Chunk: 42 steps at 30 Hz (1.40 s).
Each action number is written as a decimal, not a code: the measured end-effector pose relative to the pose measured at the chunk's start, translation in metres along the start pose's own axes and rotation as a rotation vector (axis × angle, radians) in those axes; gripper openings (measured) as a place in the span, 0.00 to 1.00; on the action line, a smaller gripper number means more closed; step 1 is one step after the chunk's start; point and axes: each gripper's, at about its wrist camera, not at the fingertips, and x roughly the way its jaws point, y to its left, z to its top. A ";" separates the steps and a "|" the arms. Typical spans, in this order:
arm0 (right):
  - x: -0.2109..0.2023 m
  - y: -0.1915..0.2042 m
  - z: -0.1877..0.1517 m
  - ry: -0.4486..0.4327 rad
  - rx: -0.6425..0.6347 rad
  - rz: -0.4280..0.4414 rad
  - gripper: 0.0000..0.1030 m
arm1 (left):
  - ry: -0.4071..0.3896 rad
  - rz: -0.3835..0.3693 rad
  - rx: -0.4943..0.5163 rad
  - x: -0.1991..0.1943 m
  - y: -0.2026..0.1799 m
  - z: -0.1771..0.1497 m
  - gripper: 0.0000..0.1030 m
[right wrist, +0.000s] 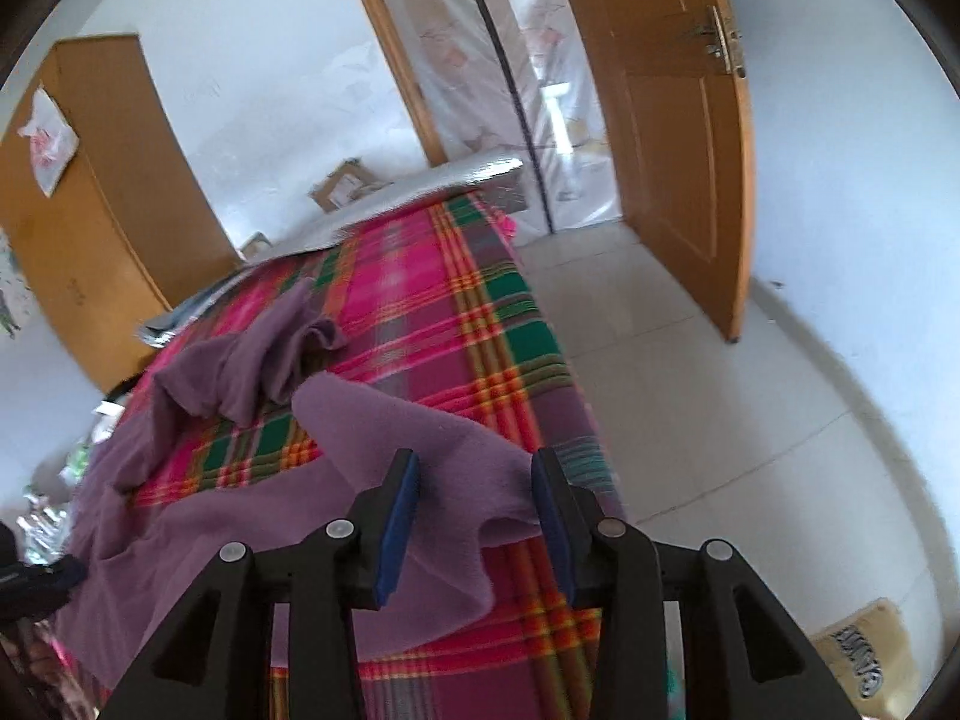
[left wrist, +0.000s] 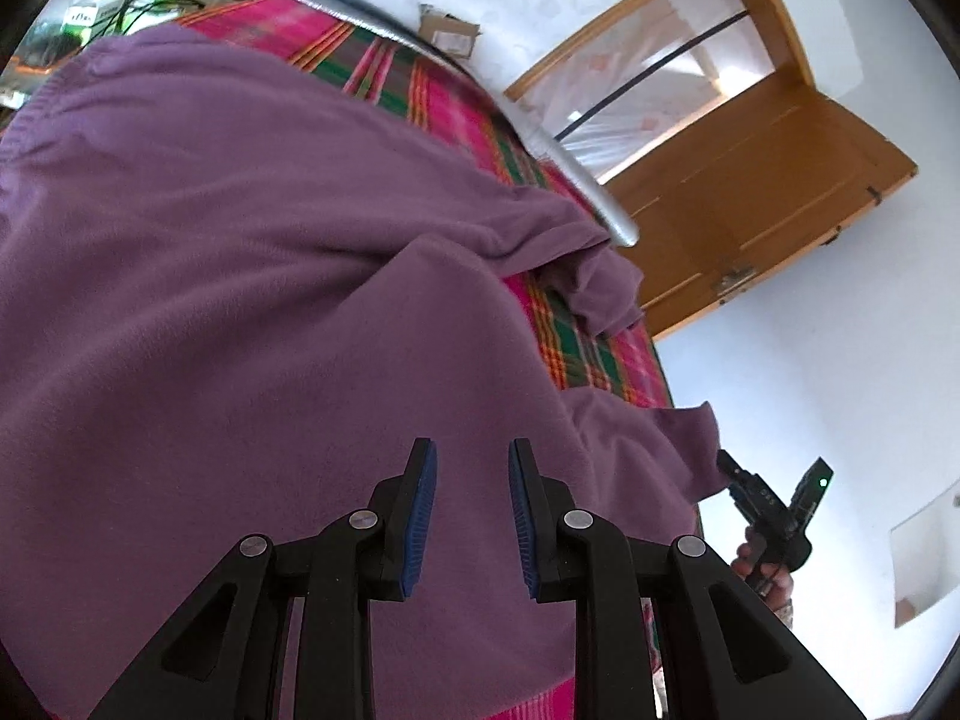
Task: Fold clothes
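A purple fleece garment [left wrist: 240, 276] lies spread over a bed with a pink and green plaid blanket [right wrist: 420, 300]. My left gripper [left wrist: 471, 447] hovers over the garment's broad middle, its blue pads apart with nothing pinched between them. One sleeve [right wrist: 252, 360] lies crumpled further up the bed. My right gripper [right wrist: 475, 457] is open at the bed's side edge, and a loose flap of the garment [right wrist: 420, 420] lies under and between its fingers without being pressed. In the left wrist view, the right gripper [left wrist: 774, 480] shows beside that flap [left wrist: 684, 438], held by a person's hand [left wrist: 762, 567].
A silver foil mat [left wrist: 570, 156] runs along the bed's far side. A wooden door [right wrist: 672, 120] stands open past the tiled floor [right wrist: 690, 390]. A wooden wardrobe [right wrist: 102, 210] stands at the left, with clutter below it. A cardboard box [right wrist: 858, 654] sits on the floor.
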 end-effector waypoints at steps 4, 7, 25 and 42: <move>0.000 -0.004 -0.005 -0.003 0.025 0.026 0.10 | 0.019 0.015 0.006 0.011 -0.005 0.000 0.24; -0.008 -0.004 -0.007 -0.013 0.006 0.026 0.05 | 0.032 0.022 0.012 0.017 -0.008 -0.001 0.24; -0.069 -0.046 0.000 -0.224 0.100 -0.143 0.05 | 0.091 0.028 0.034 0.043 -0.021 -0.008 0.24; -0.071 -0.083 -0.039 -0.151 0.122 -0.280 0.05 | 0.124 0.023 0.049 0.053 -0.031 -0.014 0.24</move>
